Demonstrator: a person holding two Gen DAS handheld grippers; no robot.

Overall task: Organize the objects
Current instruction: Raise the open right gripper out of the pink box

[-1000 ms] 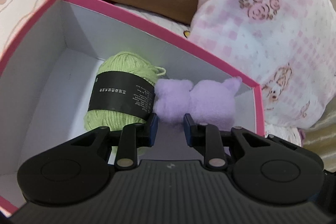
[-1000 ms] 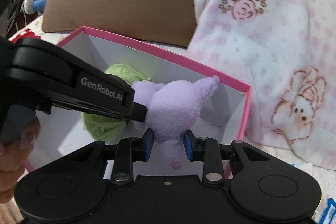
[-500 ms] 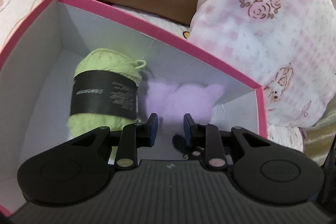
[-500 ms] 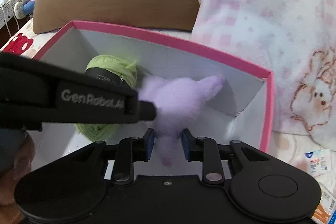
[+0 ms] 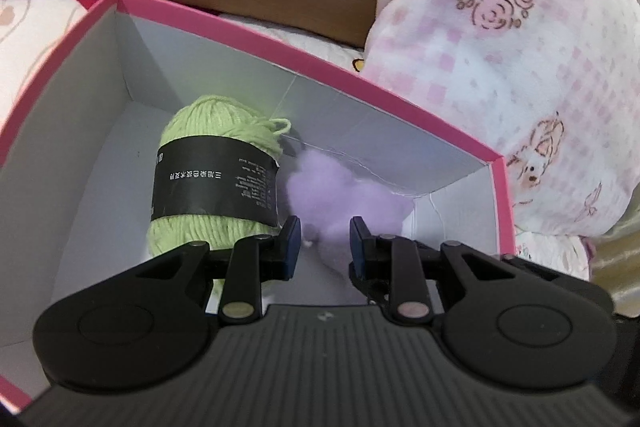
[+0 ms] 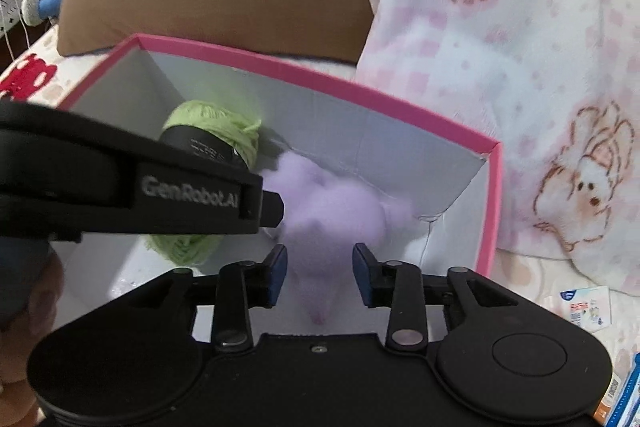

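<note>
The purple plush toy (image 6: 336,211), clamped by the right gripper (image 6: 320,277) a second ago, is now seen lying in the pink box (image 6: 490,195) beside the green yarn (image 5: 216,179) as its fingers are opened off it, the left gripper (image 5: 324,247) kept narrow and empty, so this placement is judged done.

Right gripper (image 6: 320,273) opening over purple plush toy (image 6: 336,211) inside pink box (image 6: 490,211), beside green yarn (image 6: 216,121); left gripper (image 6: 160,195) crossing in front.
</note>
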